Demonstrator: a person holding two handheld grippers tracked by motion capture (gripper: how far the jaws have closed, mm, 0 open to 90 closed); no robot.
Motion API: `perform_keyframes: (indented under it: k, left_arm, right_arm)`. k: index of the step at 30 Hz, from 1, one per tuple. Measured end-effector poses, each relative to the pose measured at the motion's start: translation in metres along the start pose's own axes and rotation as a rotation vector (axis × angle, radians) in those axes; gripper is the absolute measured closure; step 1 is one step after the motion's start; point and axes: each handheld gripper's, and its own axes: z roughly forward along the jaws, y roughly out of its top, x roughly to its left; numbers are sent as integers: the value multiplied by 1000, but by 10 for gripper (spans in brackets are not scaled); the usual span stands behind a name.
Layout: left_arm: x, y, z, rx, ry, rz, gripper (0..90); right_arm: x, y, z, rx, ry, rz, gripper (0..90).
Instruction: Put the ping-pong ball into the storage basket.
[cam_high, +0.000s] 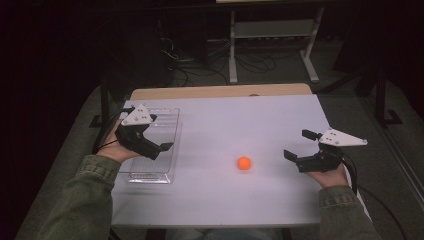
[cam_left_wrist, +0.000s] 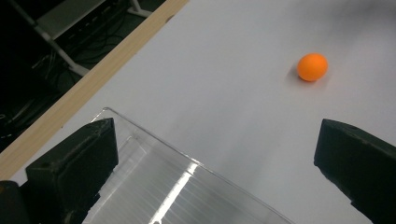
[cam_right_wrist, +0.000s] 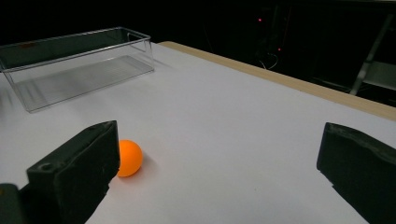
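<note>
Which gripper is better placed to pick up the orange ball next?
Right, most likely. The right gripper is open and faces the orange ball across bare table. The left gripper, also open, hangs over the clear tray, farther off.

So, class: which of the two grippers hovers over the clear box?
The left gripper; its open jaws hang above the clear box, while the right gripper sits beside the orange ball.
</note>
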Motion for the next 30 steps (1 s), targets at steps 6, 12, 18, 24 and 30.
perform_keyframes:
  k: [6, 12, 18, 24, 30]
  left_arm:
    - [-3, 5, 5, 11, -12, 12, 0]
    - [-8, 15, 15, 35, -31, 48, 0]
    - [-11, 19, 22, 75, -44, 77, 0]
    - [-12, 22, 25, 84, -49, 84, 0]
    - [-13, 26, 31, 105, -69, 99, 0]
  right_arm:
    - [0, 0, 0, 1, 3, 0, 0]
    - [0, 0, 1, 4, 6, -4, 0]
    - [1, -1, 1, 9, 9, -5, 0]
    - [1, -1, 2, 13, 12, -7, 0]
    - [1, -1, 2, 13, 15, -6, 0]
